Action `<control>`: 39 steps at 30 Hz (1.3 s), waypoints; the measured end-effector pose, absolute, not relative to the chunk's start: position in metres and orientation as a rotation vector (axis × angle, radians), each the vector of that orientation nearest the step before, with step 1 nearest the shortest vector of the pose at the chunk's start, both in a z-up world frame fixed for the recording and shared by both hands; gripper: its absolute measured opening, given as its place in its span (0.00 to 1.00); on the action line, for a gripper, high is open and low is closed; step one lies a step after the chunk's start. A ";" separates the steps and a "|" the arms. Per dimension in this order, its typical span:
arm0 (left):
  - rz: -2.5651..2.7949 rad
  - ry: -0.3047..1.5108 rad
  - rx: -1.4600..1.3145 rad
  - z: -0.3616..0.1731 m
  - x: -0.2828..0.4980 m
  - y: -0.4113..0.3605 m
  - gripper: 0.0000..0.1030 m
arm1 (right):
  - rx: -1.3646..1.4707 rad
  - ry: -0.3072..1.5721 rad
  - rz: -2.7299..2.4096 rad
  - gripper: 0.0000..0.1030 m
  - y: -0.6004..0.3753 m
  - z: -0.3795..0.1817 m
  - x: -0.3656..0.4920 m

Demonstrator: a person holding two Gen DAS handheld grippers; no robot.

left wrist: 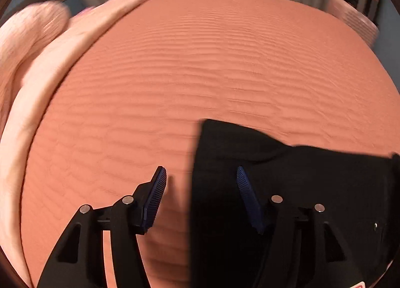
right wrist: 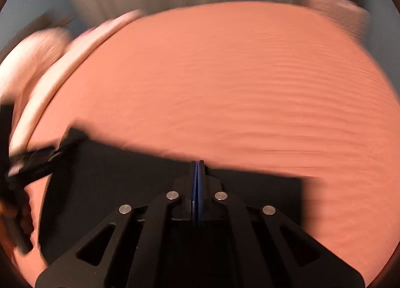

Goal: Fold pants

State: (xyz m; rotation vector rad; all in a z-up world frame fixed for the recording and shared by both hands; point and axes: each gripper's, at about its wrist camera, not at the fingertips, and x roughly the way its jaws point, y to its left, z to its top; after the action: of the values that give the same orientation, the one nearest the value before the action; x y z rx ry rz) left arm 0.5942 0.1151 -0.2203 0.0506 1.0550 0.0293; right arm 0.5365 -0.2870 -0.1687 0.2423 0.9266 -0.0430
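i am hovering my released left gripper [left wrist: 200, 175] astride the pants [left wrist: 287, 175] edge; right gripper [right wrist: 197, 165] clenched, seemingly empty; folding looks nearly finished.

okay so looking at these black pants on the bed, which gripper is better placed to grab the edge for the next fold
Left, probably. The left gripper is open, its jaws either side of the black pants' left edge on the bedspread. The right gripper has its jaws together above the pants and must open first.
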 end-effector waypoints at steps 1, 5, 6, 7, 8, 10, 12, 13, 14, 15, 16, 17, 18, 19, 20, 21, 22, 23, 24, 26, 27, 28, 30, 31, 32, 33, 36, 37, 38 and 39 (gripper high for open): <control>0.077 1.053 -0.010 -0.219 0.591 0.132 0.47 | 0.312 0.902 -0.064 0.06 -0.306 -0.162 0.526; -0.030 1.007 -0.119 -0.197 0.572 0.127 0.45 | 0.241 0.899 0.131 0.06 -0.266 -0.151 0.520; -0.059 0.990 -0.063 -0.194 0.571 0.106 0.45 | 0.179 0.908 0.166 0.06 -0.238 -0.153 0.525; -0.083 0.987 -0.019 -0.194 0.572 0.091 0.50 | 0.133 0.931 0.169 0.06 -0.227 -0.160 0.528; -0.110 0.996 0.045 -0.197 0.577 0.065 0.50 | 0.141 0.967 0.156 0.06 -0.220 -0.168 0.540; -0.087 1.043 0.120 -0.213 0.591 0.040 0.51 | 0.204 1.026 0.151 0.02 -0.230 -0.184 0.564; -0.039 1.084 0.160 -0.234 0.607 0.048 0.53 | 0.195 1.034 0.051 0.00 -0.255 -0.193 0.569; -0.040 1.076 0.138 -0.236 0.612 0.058 0.53 | 0.230 1.030 0.004 0.00 -0.274 -0.194 0.565; -0.013 1.065 0.122 -0.232 0.617 0.072 0.53 | 0.311 1.028 -0.023 0.00 -0.300 -0.195 0.559; 0.029 1.062 0.126 -0.230 0.625 0.071 0.54 | 0.315 1.022 -0.083 0.04 -0.314 -0.192 0.551; 0.045 1.056 0.094 -0.226 0.630 0.075 0.59 | 0.294 0.994 -0.104 0.08 -0.321 -0.185 0.540; 0.032 1.049 0.038 -0.222 0.630 0.084 0.59 | 0.261 0.966 -0.056 0.08 -0.321 -0.176 0.525; 0.022 1.036 0.006 -0.214 0.622 0.093 0.54 | 0.237 0.960 0.000 0.08 -0.317 -0.171 0.510; 0.014 1.002 0.042 -0.205 0.607 0.097 0.54 | 0.228 0.964 0.039 0.08 -0.312 -0.169 0.501; 0.008 0.978 0.087 -0.199 0.591 0.096 0.55 | 0.217 0.960 0.112 0.08 -0.301 -0.168 0.477; -0.002 0.955 0.123 -0.196 0.569 0.098 0.55 | 0.189 0.948 0.134 0.08 -0.291 -0.166 0.464; -0.037 0.942 0.124 -0.195 0.551 0.102 0.57 | 0.139 0.938 0.152 0.08 -0.282 -0.165 0.447; -0.069 0.943 0.116 -0.196 0.529 0.096 0.61 | 0.082 0.931 0.189 0.08 -0.268 -0.167 0.432; -0.096 0.954 0.101 -0.201 0.512 0.098 0.65 | 0.041 0.945 0.216 0.08 -0.259 -0.175 0.420; -0.135 1.010 0.149 -0.224 0.475 0.101 0.65 | 0.024 0.968 0.218 0.08 -0.258 -0.195 0.401; -0.111 1.023 0.198 -0.238 0.456 0.105 0.66 | 0.064 0.936 0.218 0.08 -0.268 -0.196 0.387; -0.109 1.018 0.222 -0.248 0.444 0.110 0.69 | 0.126 0.943 0.214 0.10 -0.277 -0.193 0.378; -0.100 1.016 0.102 -0.240 0.421 0.129 0.67 | 0.206 0.949 0.175 0.15 -0.287 -0.182 0.361; -0.095 1.029 0.058 -0.233 0.415 0.139 0.67 | 0.216 0.927 0.164 0.21 -0.291 -0.175 0.353; -0.093 1.009 0.002 -0.225 0.408 0.151 0.67 | 0.222 0.911 0.151 0.46 -0.297 -0.170 0.347; -0.090 0.988 -0.034 -0.221 0.404 0.160 0.77 | 0.231 0.897 0.130 0.65 -0.303 -0.169 0.343; -0.112 1.080 -0.098 -0.241 0.416 0.173 0.85 | 0.305 0.928 0.164 0.92 -0.318 -0.183 0.354; -0.143 1.118 -0.170 -0.253 0.423 0.178 0.85 | 0.359 0.951 0.188 0.92 -0.322 -0.191 0.359; -0.151 1.112 -0.217 -0.255 0.420 0.176 0.86 | 0.393 0.969 0.211 0.91 -0.321 -0.197 0.369; -0.149 1.097 -0.241 -0.256 0.418 0.174 0.89 | 0.421 0.990 0.232 0.90 -0.314 -0.199 0.381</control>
State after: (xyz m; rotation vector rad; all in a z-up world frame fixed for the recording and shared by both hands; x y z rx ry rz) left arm 0.4182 0.1742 -0.2559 -0.2408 1.0969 -0.1486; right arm 0.3806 -0.3141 -0.1988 0.4214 0.9899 0.2324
